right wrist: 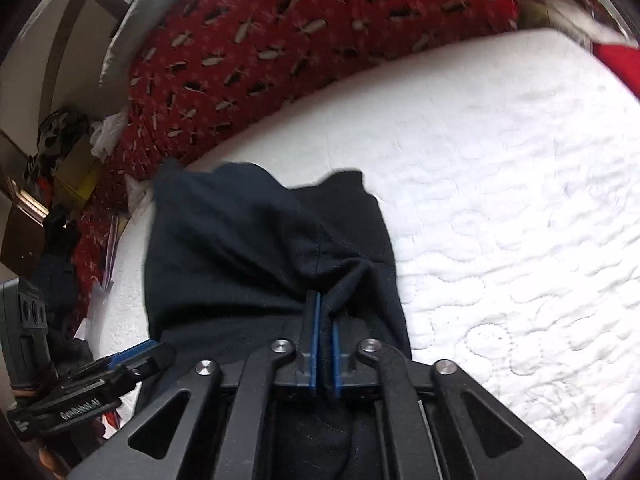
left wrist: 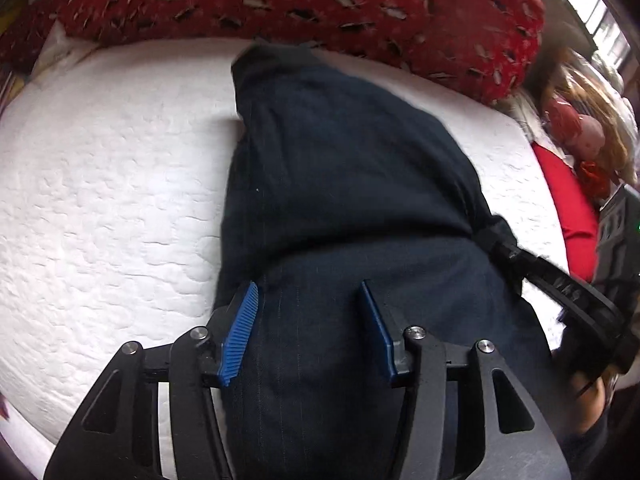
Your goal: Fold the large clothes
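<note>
A dark navy pinstriped garment (left wrist: 340, 184) lies lengthwise on the white quilted bed (left wrist: 100, 184), folded over itself. My left gripper (left wrist: 308, 300) is open, its blue pads either side of the cloth near its near end, gripping nothing. My right gripper (right wrist: 325, 312) is shut on a bunched fold of the same garment (right wrist: 240, 248) on the bed (right wrist: 500, 200). The right gripper also shows in the left wrist view (left wrist: 500, 240) at the garment's right edge, and the left gripper shows in the right wrist view (right wrist: 160, 350) at the lower left.
A red patterned duvet (left wrist: 320, 4) is heaped along the far edge of the bed, also in the right wrist view (right wrist: 280, 40). A doll and red cloth (left wrist: 576, 140) lie at the right. Clutter and boxes (right wrist: 68, 152) stand beside the bed.
</note>
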